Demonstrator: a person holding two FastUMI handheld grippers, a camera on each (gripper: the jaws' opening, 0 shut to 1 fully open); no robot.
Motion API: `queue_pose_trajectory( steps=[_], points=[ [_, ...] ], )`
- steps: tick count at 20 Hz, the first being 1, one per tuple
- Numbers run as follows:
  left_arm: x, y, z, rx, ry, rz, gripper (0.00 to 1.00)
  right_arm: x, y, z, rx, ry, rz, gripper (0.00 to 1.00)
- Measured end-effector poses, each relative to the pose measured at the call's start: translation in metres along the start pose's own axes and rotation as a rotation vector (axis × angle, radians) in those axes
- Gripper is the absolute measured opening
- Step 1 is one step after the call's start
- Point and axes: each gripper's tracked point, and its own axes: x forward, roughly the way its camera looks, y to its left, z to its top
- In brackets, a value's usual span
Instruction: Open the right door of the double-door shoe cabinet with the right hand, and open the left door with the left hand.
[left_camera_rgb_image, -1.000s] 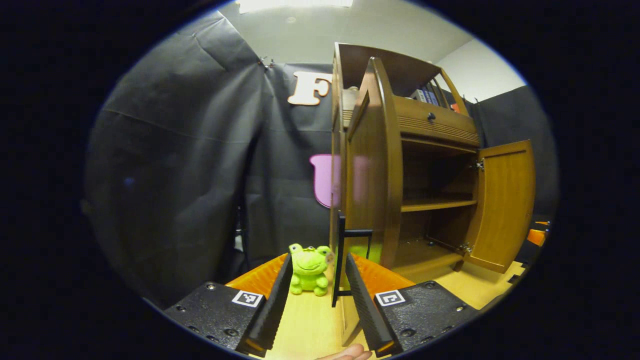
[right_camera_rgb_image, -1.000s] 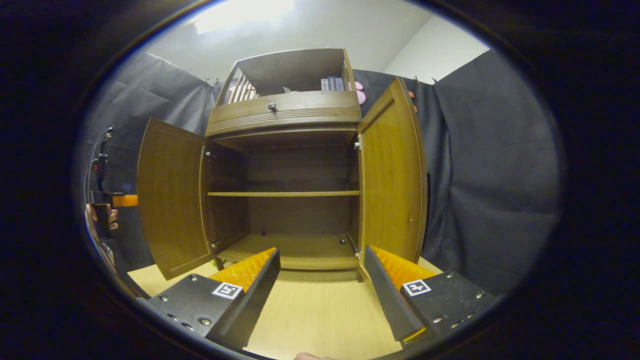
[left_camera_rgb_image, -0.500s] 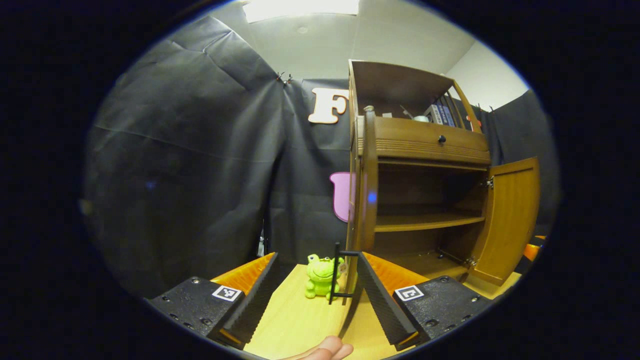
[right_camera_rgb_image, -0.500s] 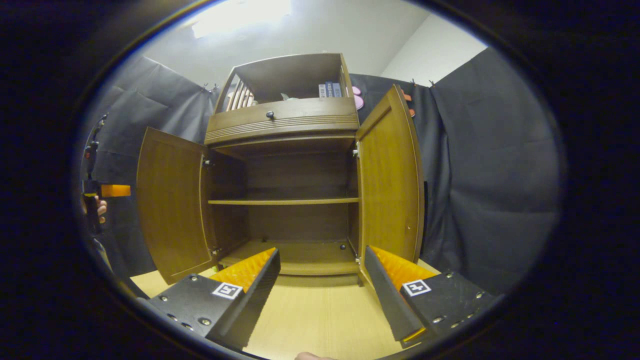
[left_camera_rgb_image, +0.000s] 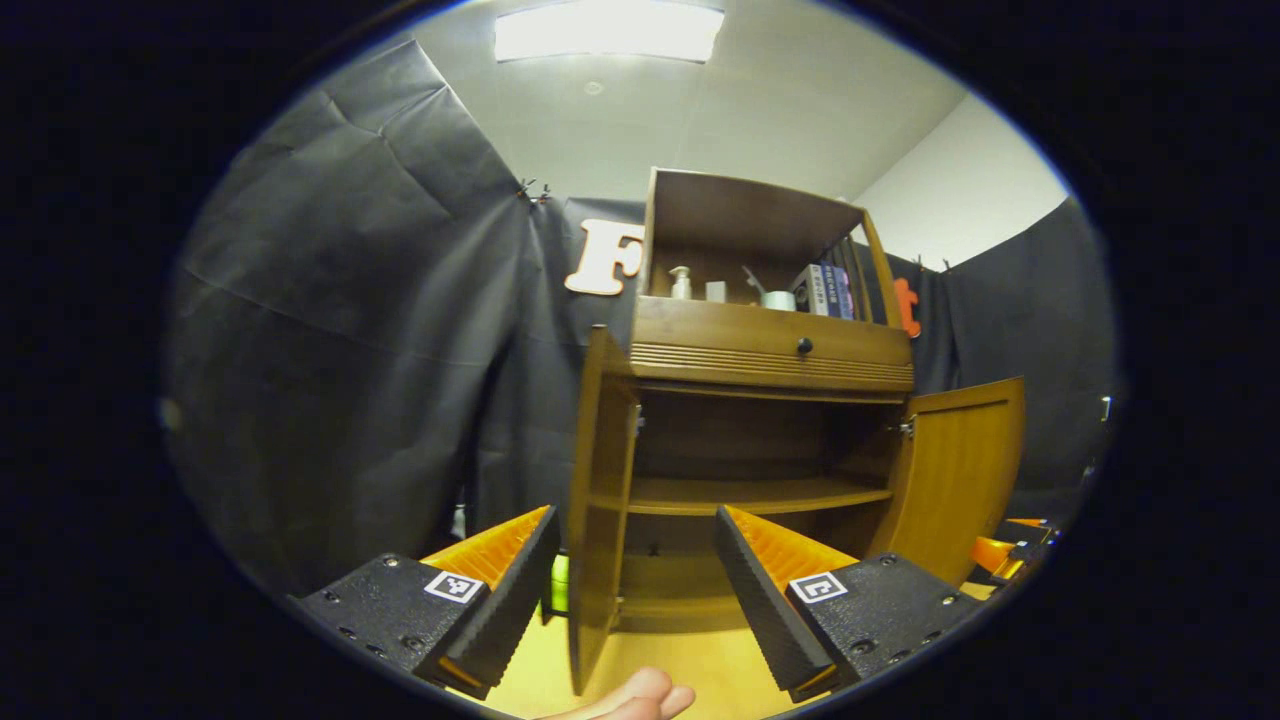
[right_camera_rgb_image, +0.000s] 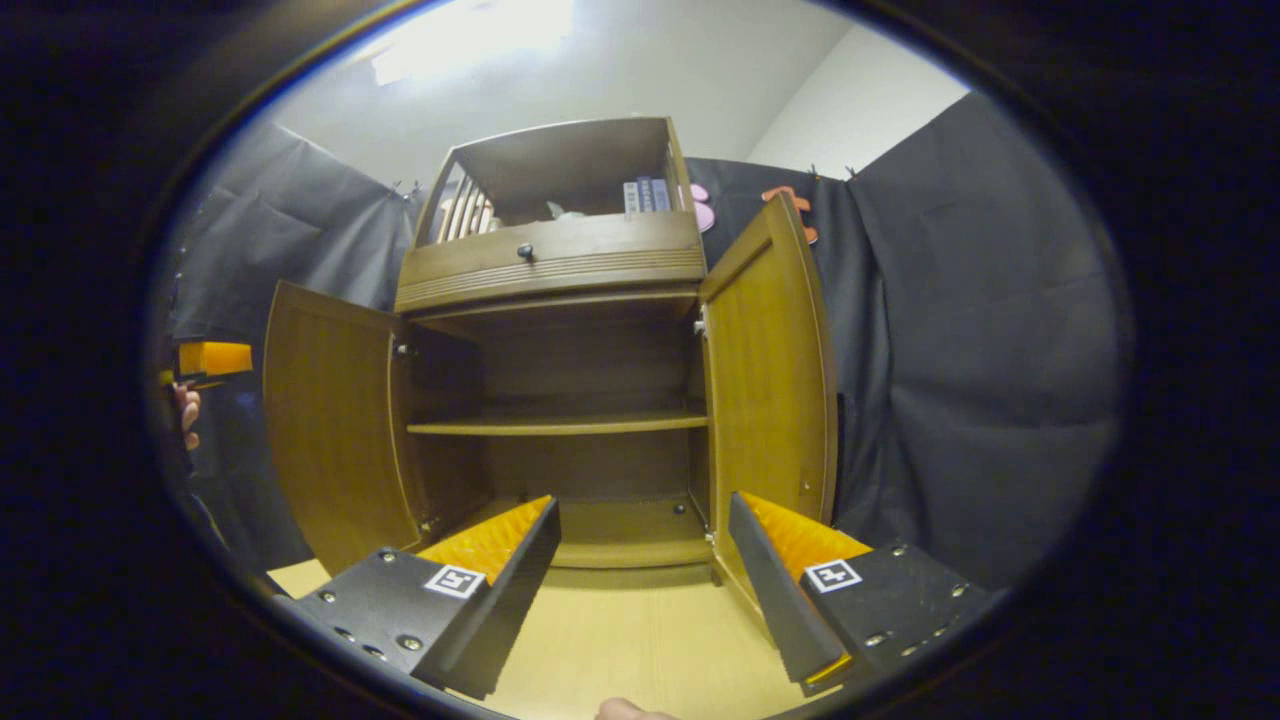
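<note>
You are pulling your left gripper (left_camera_rgb_image: 630, 590) back from the left door (left_camera_rgb_image: 600, 510); both grippers are gaping empty, right gripper (right_camera_rgb_image: 640, 590) facing the shoe cabinet (right_camera_rgb_image: 560, 330), whose doors are standing open.

Shoe cabinet (right_camera_rgb_image: 560, 360) glossy brown wood; tabletop (right_camera_rgb_image: 640, 640) pale wood grain; green thing (left_camera_rgb_image: 558, 585), possibly toy.

Behind the left door (left_camera_rgb_image: 598, 500) of the shoe cabinet (left_camera_rgb_image: 770, 350), a green object (left_camera_rgb_image: 559, 588) shows as a sliver, identity indeterminate. Items on the cabinet's top shelf (right_camera_rgb_image: 560, 205) are too small to identify. A hand (right_camera_rgb_image: 186, 415) left of the cabinet is cut off at the edge.
</note>
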Motion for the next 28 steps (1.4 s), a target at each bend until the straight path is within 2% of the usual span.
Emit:
queue_pose_trajectory(
  steps=[4,8,11,14,15,18,19,22,23,26,28],
  points=[
    [0.022,-0.038,-0.011,0.013,0.009,-0.012,0.92,0.001,-0.002,0.014,0.013,-0.020,-0.017,1.00],
    [0.041,-0.091,-0.051,-0.001,0.096,-0.089,0.92,0.008,0.002,0.020,0.015,-0.028,-0.017,1.00],
    [0.054,-0.107,-0.075,0.030,0.103,-0.078,0.92,0.010,0.009,0.024,0.017,-0.046,-0.005,1.00],
    [0.058,-0.128,-0.113,0.047,0.151,-0.091,0.92,0.009,0.014,0.008,0.027,-0.036,0.012,1.00],
    [0.057,-0.134,-0.126,0.051,0.175,-0.092,0.96,0.008,0.011,0.004,0.028,-0.033,-0.001,0.97],
    [0.062,-0.141,-0.148,0.077,0.197,-0.072,0.92,-0.002,-0.006,0.009,0.059,-0.088,-0.072,1.00],
    [0.062,-0.143,-0.157,0.088,0.215,-0.065,0.95,-0.006,-0.002,0.009,0.062,-0.097,-0.061,1.00],
    [0.063,-0.149,-0.165,0.087,0.244,-0.066,0.93,-0.009,0.004,0.003,0.000,-0.080,-0.026,1.00],
    [0.064,-0.146,-0.166,0.096,0.253,-0.056,0.95,-0.010,0.005,0.002,-0.012,-0.076,-0.022,1.00],
    [0.067,-0.134,-0.165,0.104,0.252,-0.009,0.94,-0.025,0.032,-0.001,-0.016,-0.069,0.083,1.00],
    [0.069,-0.132,-0.165,0.087,0.249,0.006,0.96,-0.028,0.035,0.000,-0.033,-0.071,0.102,0.98]
  ],
)
